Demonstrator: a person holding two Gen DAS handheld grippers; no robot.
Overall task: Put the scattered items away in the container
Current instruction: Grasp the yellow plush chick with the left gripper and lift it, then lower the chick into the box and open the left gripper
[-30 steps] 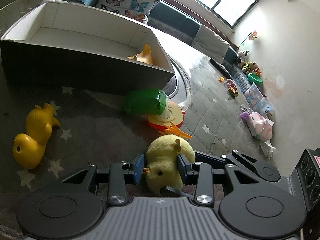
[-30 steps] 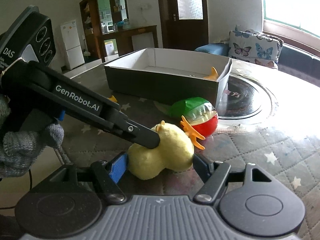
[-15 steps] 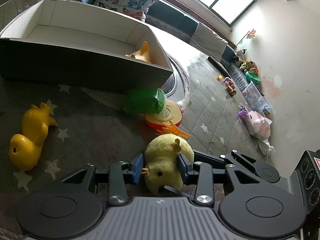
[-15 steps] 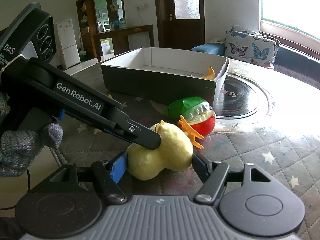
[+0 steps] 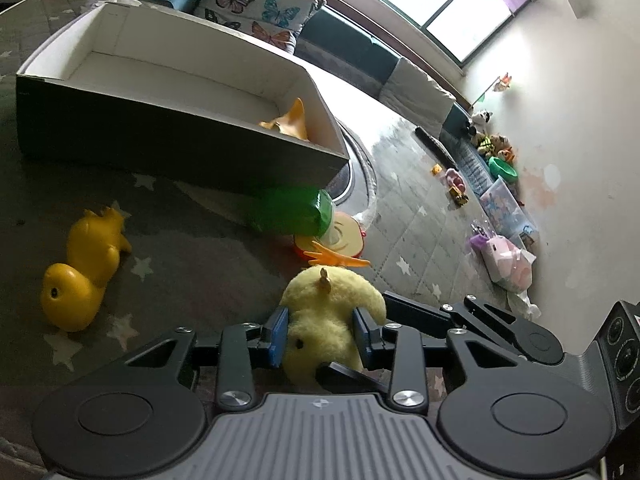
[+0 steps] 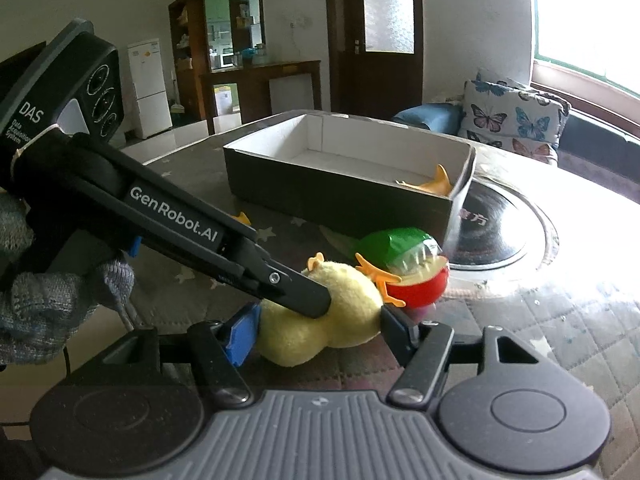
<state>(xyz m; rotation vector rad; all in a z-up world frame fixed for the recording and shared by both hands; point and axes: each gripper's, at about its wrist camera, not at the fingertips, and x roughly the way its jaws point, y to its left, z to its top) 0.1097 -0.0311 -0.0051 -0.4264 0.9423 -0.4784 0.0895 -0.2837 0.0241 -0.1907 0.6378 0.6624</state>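
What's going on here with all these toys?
A person is tidying toys into a box, using two hand-held grippers. Both the left gripper and the right gripper have their jaws around the same fluffy yellow chick on the table. A plastic duck and a green and red toy still lie outside.

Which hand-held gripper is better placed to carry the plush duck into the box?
Probably left. The left hand-held gripper has both pads pressed into the plush duck, while the right hand-held gripper only brackets it loosely. The box lies straight ahead of the left one.
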